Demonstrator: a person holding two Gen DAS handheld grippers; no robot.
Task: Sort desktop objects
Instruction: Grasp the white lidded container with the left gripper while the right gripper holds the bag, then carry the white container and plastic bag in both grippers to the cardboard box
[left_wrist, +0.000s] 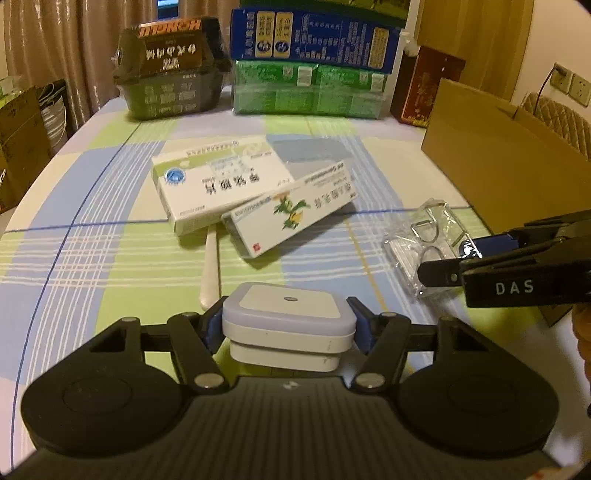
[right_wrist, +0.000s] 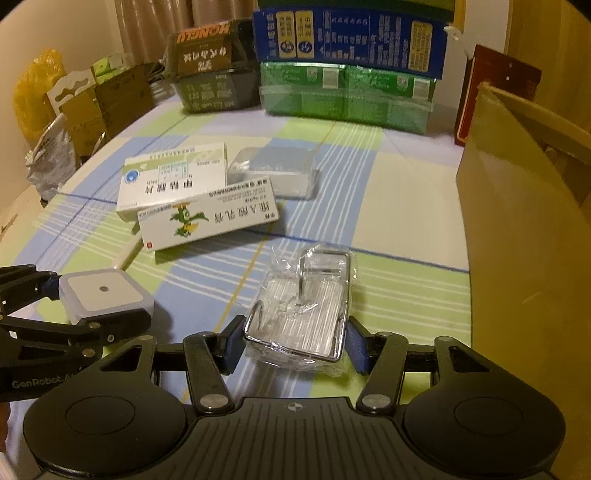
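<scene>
On the checked blue-and-green tablecloth (right_wrist: 399, 192) lie two white cardboard medicine boxes, one with a blue round logo (right_wrist: 173, 177) and one printed with a green plant (right_wrist: 208, 221). There is one square white plastic device with a small round dot on top (left_wrist: 290, 317), one clear plastic packet of chrome wire hooks (right_wrist: 306, 306), one flat clear plastic case (right_wrist: 277, 170) and one cream stick (left_wrist: 209, 266). At the back stand one blue carton (right_wrist: 351, 33), one green shrink-wrapped pack (right_wrist: 347, 96), one black lidded tub (right_wrist: 210, 74), one dark red box (right_wrist: 495, 85) and one open brown cardboard box (right_wrist: 517, 177).
</scene>
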